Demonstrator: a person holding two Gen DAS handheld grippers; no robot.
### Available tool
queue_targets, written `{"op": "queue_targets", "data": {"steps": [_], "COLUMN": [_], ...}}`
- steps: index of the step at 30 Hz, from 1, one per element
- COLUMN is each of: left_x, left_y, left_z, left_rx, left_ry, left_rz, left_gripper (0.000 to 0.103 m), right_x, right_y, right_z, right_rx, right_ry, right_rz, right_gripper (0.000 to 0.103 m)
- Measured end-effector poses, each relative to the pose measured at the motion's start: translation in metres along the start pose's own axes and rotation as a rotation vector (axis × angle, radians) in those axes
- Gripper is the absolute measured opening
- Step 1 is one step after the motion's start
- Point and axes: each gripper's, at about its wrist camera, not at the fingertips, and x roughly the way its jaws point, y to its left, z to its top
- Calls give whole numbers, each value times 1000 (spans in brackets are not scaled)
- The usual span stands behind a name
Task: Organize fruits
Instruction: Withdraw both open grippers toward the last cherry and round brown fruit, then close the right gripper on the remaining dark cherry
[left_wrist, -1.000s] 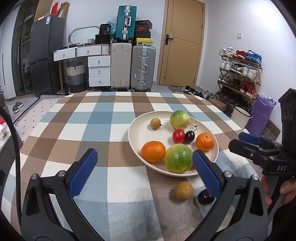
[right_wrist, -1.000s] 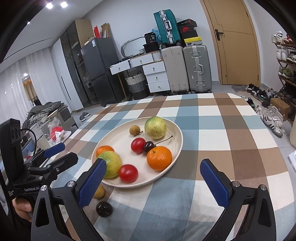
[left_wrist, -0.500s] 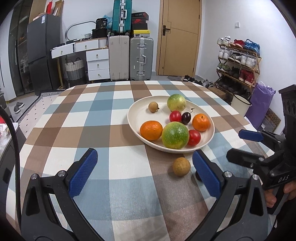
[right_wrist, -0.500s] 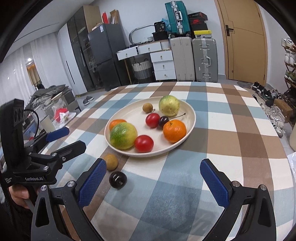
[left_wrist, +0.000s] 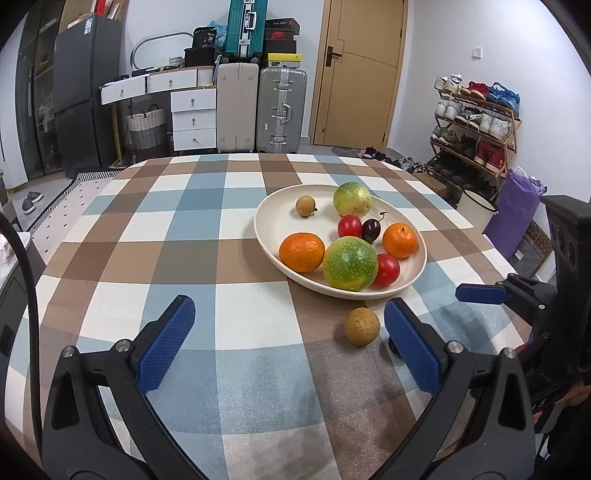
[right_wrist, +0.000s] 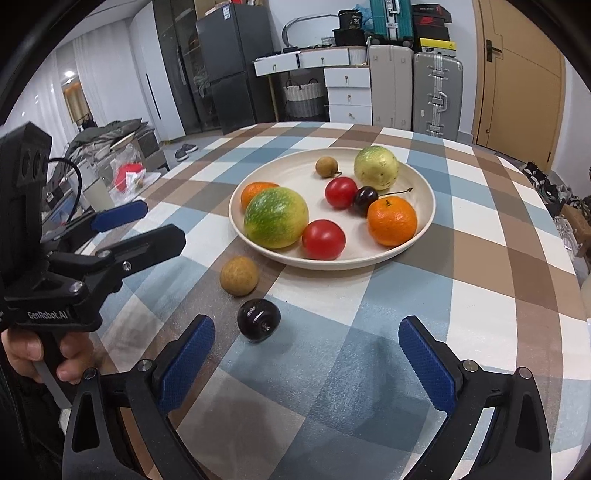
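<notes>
A cream plate (left_wrist: 275, 225) (right_wrist: 421, 229) on the checked tablecloth holds several fruits: two green-yellow ones, two oranges, two red ones, a dark cherry and a small brown longan. A second brown longan (left_wrist: 362, 326) (right_wrist: 239, 276) and a dark cherry (right_wrist: 258, 319) lie on the cloth just in front of the plate. My left gripper (left_wrist: 290, 343) is open and empty, the loose longan just inside its right finger. My right gripper (right_wrist: 304, 360) is open and empty, the dark cherry just ahead near its left finger. Each gripper shows in the other's view.
The round table (left_wrist: 177, 229) drops off at its front and right edges. Suitcases (left_wrist: 258, 107), drawers, a fridge and a shoe rack (left_wrist: 476, 125) stand beyond the table. Clutter lies on the floor to the left in the right wrist view (right_wrist: 125, 173).
Both grippers have pulled back from the plate and lowered, so the plate looks farther away. The loose longan and dark cherry now lie just ahead of the fingers. Both stay open.
</notes>
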Motion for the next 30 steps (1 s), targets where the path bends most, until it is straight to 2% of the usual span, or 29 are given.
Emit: {"op": "queue_targets", "data": {"steps": [3, 7, 9, 16, 18, 25, 30], "left_x": [1, 3, 5, 14, 15, 19, 22], "left_y": [-2, -4, -5, -3, -3, -6, -6], "left_z": [0, 0, 0, 0, 0, 0, 0], "left_rx": [8, 19, 22, 8, 7, 20, 21], "left_ry": [3, 12, 18, 59, 67, 86, 96], "left_rz": [-9, -23, -31, -49, -52, -60, -60], "left_gripper": [102, 102, 102, 87, 86, 81, 81], "right_x": [6, 16, 19, 21, 21, 19, 15], "right_y": [6, 12, 14, 23, 24, 27, 27], "right_z": [1, 3, 3, 5, 5, 2, 1], "right_rx": [-25, -47, -58, -98, -104, -124, -124], "right_ry": [23, 67, 75, 75, 74, 71, 54], "right_rz": [8, 22, 22, 27, 26, 40, 42], "right_gripper": [97, 76, 75, 54, 50, 29, 28]}}
